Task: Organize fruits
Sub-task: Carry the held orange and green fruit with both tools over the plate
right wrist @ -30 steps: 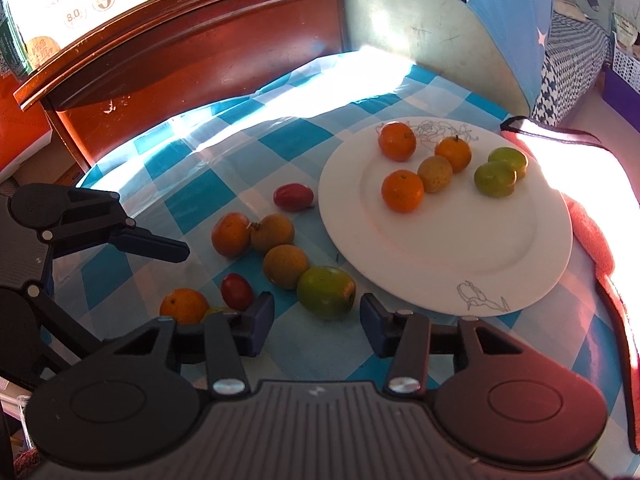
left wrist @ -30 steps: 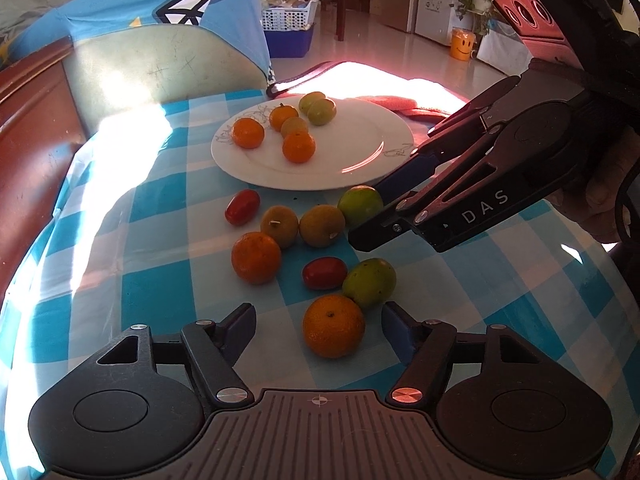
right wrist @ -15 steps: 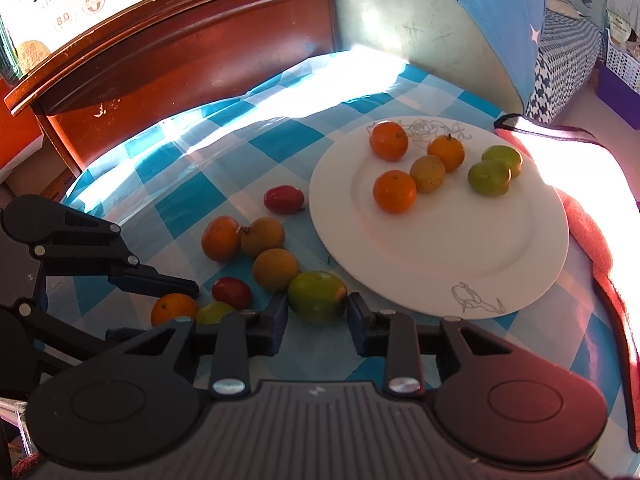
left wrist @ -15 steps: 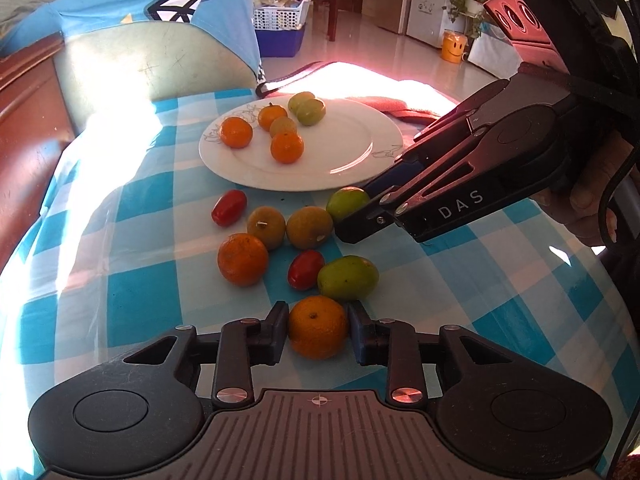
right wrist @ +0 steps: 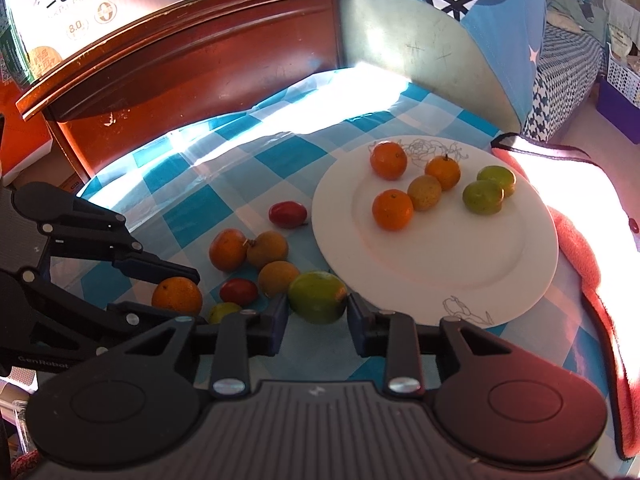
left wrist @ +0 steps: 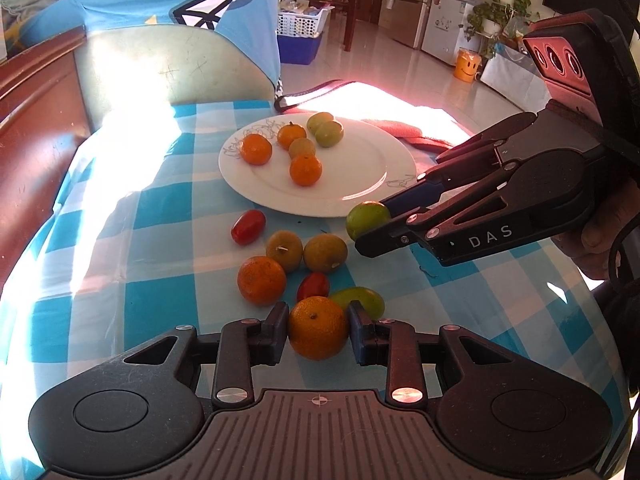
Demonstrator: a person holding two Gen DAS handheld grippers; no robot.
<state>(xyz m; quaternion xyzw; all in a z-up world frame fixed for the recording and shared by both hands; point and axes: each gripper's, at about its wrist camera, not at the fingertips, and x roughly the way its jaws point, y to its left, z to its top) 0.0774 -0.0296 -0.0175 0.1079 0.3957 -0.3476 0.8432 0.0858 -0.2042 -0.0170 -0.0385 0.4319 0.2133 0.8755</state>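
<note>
Left tool (left wrist: 318,330) clamped on a round orange mandarin (left wrist: 318,333), low over the blue-and-white checked cloth (left wrist: 160,292) of the counter. Right tool (right wrist: 318,314) clamped on a round green citrus fruit (right wrist: 318,297), just beside the rim of the white round ceramic plate (right wrist: 480,264). Between them, on the cloth: loose orange, brownish, green and small red fruits. Farther off, on the plate: six fruits, orange, brownish and green, grouped near its far edge.

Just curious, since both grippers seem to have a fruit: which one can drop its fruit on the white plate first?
Probably the right hand-held gripper: its green fruit sits right beside the plate's rim. The left hand-held gripper, holding an orange, has loose fruit between it and the plate.
</note>
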